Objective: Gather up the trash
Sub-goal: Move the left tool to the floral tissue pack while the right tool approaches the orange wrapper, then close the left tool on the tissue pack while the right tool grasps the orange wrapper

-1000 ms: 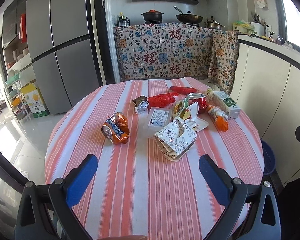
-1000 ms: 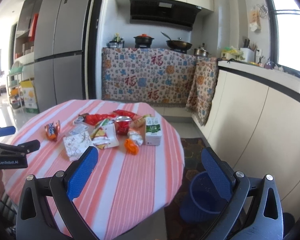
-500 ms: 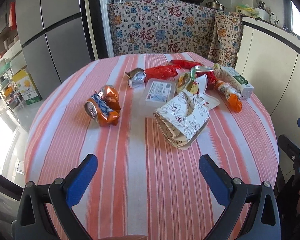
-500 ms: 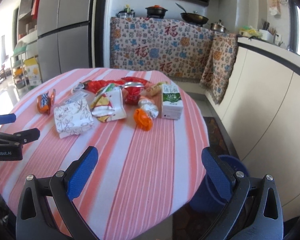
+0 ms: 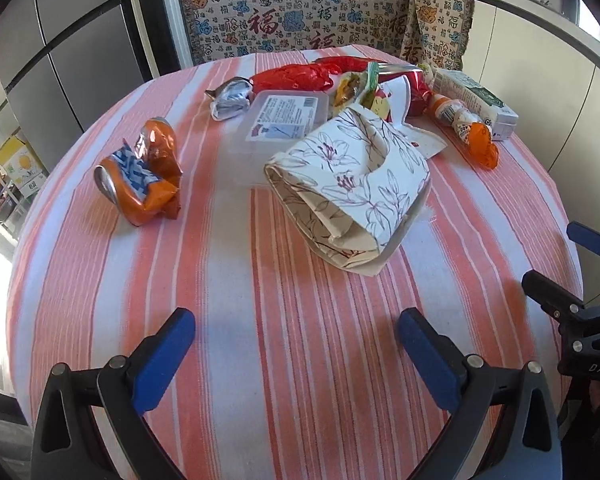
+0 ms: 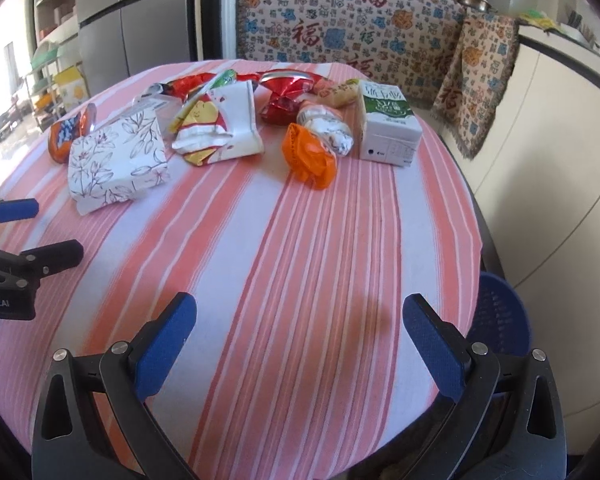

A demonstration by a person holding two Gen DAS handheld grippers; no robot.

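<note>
Both tongs hover low over the near edge of the round tabletop (image 5: 300, 360), and neither touches anything. The left tongs (image 5: 296, 354) are spread wide and empty. The right tongs (image 6: 300, 344) are likewise spread and empty.

The trash lies in a loose cluster on the far half of the striped cloth. Nearest the left tongs is a flattened floral box (image 5: 352, 184), open end facing them. Well to its left sits a crushed orange can (image 5: 140, 172), apart from the rest. Behind the box are a clear lidded tub (image 5: 284, 120), a foil wrapper (image 5: 230, 100) and a red bag (image 5: 296, 78). On the right side stand a milk carton (image 6: 388, 124) and, just beside it, an orange wrapper (image 6: 310, 156). A red can (image 6: 286, 94) and a torn snack packet (image 6: 216, 128) sit between them and the box.

A blue bin (image 6: 500, 320) stands on the floor beside the table, below the right edge.

Judgement: this is the approach step, with no item yet collected. The next move calls for choosing one piece per side. The floral box suits the left tongs, the orange wrapper or carton the right. The carton is wide; it should be gripped across its narrow faces.
</note>
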